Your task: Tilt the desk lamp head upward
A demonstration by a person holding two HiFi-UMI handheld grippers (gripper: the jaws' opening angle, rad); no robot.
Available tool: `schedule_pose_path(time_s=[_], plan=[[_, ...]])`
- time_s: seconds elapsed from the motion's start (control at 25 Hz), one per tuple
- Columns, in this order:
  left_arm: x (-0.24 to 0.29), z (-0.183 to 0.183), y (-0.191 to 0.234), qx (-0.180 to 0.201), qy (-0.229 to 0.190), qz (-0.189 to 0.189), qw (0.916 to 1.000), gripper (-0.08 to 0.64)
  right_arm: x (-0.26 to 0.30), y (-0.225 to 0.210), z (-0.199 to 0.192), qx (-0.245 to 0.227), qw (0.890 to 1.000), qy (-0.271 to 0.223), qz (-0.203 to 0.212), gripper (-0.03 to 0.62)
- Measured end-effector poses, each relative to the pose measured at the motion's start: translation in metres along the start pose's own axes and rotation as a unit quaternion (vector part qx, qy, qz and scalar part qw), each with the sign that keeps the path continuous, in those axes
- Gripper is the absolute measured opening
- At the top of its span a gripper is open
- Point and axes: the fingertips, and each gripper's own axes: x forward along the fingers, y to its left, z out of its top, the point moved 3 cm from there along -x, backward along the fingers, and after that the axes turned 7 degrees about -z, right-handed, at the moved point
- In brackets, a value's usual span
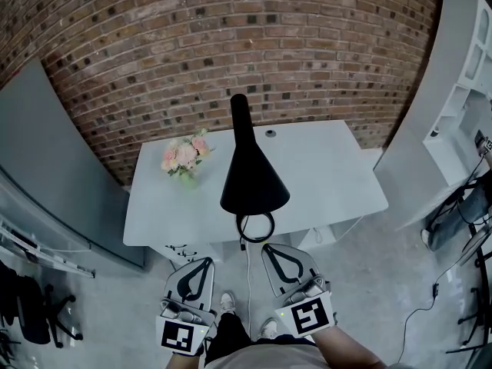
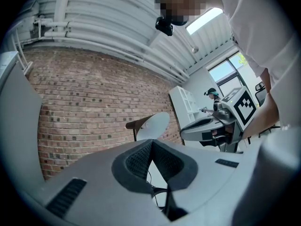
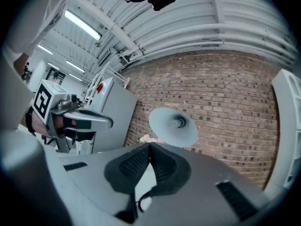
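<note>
A black desk lamp stands at the front edge of the white table. Its cone-shaped head faces down and toward me, and its round base is just below it. The left gripper view has the lamp head pale and side-on, while in the right gripper view the lamp head shows its open underside. My left gripper and right gripper hang low in front of the table, short of the lamp. Both are shut with nothing in them, fingertips touching, left gripper and right gripper.
A small bunch of pink flowers sits on the table left of the lamp. The lamp's cable hangs to the floor between my grippers. A grey cabinet stands left, a white shelf unit right, a brick wall behind.
</note>
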Motion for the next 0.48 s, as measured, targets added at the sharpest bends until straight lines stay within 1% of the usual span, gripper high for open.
schedule_pose_path(time_s=[0.48], plan=[[0.0003, -0.0001, -0.0024, -0.001, -0.002, -0.001, 1.0000, 0.008, -0.0031, 0.0031, -0.0028, 0.010, 1.000, 0.003, 0.001, 0.017]])
